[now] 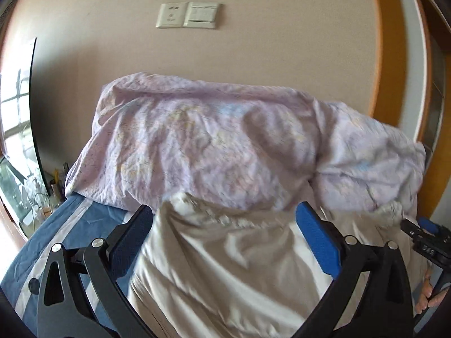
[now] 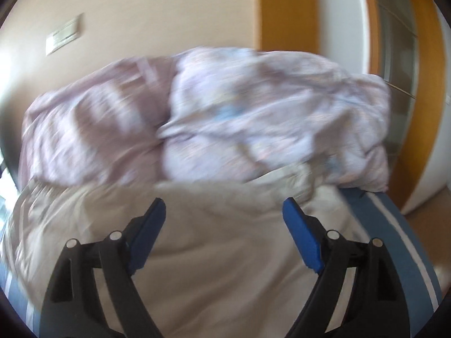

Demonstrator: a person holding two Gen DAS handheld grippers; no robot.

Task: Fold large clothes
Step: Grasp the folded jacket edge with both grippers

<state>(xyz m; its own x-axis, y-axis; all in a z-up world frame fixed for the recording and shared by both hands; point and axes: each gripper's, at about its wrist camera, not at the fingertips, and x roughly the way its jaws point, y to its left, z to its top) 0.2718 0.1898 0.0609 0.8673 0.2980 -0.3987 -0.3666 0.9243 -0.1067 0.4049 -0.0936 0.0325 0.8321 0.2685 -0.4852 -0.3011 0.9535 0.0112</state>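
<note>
Nearest, the left hand-held gripper (image 1: 222, 222) stands spread wide over the cream garment (image 1: 225, 267), its blue pads (image 1: 318, 242) on either side of the cloth and, as far as the left wrist view shows, pressing on nothing. The right hand-held gripper (image 2: 224, 214) is likewise spread, its jaws apart above the same cream garment (image 2: 220, 267) with no fabric pinched between them. So the garment lies loose on the bed (image 1: 73, 225), free of both tools — and that is the first risk: unheld, its rumpled upper edge can slump or roll back on itself, so that any fold made now would set crooked.

A person's hand (image 1: 428, 295) carries the right tool at the left view's edge, close by; the two tools could knock together if both reach for the same hem.

Just beyond the garment, touching its far edge, the lilac printed quilt (image 1: 203, 135) is heaped against the wall. A careless grasp near that border might catch quilt cloth along with the garment and drag the heap down over it.

The right wrist view is blurred, so exactly where the hem lies there I cannot tell — a grasp aimed from it may miss.
</note>
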